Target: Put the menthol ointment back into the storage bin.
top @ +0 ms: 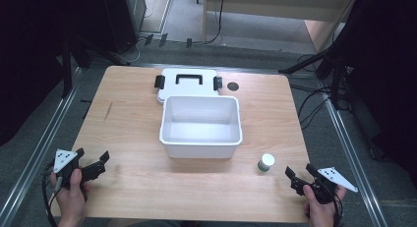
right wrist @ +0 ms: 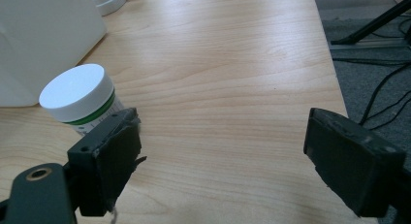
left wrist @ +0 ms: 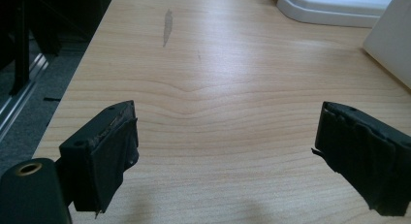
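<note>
Wooden desk with an open white box, its lid, a small jar and two hand-held grippers, both spread and holding nothing.

The desk [top: 133, 109] carries a white box [top: 200, 126] near its middle, open at the top, inside bare. Just behind the box, toward the far edge, lies the white lid [top: 189, 80], flat, with a black handle and a black clasp at each end; the box's far rim overlaps its near edge. The left gripper [top: 93, 169] sits at the near left corner, held in the left hand [top: 71, 190], jaws wide apart over bare wood. The right gripper [top: 300, 175] sits at the near right corner in the right hand [top: 319, 207], jaws likewise wide apart. A small jar [top: 266, 162] with a white cap and green band stands upright near the box's near right corner, just beside the right gripper's left jaw, not between the jaws.
</note>
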The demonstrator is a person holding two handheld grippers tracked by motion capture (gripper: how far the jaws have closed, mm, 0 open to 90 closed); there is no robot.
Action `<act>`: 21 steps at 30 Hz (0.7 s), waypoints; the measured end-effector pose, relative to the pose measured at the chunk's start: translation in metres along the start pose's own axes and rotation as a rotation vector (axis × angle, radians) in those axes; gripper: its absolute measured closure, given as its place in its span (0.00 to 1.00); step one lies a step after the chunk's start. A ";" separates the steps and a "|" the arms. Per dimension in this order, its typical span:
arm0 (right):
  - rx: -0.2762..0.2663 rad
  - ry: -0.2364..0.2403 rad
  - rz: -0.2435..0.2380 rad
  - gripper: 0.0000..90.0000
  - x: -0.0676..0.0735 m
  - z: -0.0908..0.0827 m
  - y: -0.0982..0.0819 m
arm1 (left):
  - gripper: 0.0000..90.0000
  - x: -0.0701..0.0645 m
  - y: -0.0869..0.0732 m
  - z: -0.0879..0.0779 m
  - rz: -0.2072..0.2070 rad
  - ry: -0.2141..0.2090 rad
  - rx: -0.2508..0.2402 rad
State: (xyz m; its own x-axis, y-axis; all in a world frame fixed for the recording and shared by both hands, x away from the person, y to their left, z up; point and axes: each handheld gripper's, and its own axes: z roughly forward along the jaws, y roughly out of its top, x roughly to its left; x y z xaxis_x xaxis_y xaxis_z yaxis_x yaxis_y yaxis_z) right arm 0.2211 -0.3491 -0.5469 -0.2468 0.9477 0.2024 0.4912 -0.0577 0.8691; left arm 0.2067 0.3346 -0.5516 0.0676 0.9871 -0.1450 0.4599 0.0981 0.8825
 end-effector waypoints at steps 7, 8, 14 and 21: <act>0.045 0.002 -0.039 0.15 0.004 0.002 0.000 | 0.10 0.000 0.000 0.000 0.004 -0.005 0.002; 0.061 -0.015 -0.055 0.15 0.005 0.003 0.001 | 0.10 0.000 0.000 0.000 0.004 -0.005 0.003; 0.166 -0.027 -0.052 0.15 0.009 0.002 0.010 | 0.10 0.001 0.000 0.000 -0.009 -0.009 -0.005; 0.276 -0.007 -0.133 0.16 0.019 0.002 0.034 | 0.10 0.003 -0.001 -0.001 -0.021 -0.012 -0.012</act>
State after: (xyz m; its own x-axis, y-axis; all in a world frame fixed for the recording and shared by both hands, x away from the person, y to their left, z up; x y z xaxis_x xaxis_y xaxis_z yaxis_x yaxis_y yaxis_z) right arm 0.2344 -0.3328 -0.5145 -0.3187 0.9434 0.0915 0.6634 0.1530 0.7324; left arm 0.2053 0.3373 -0.5519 0.0683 0.9833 -0.1687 0.4504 0.1205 0.8847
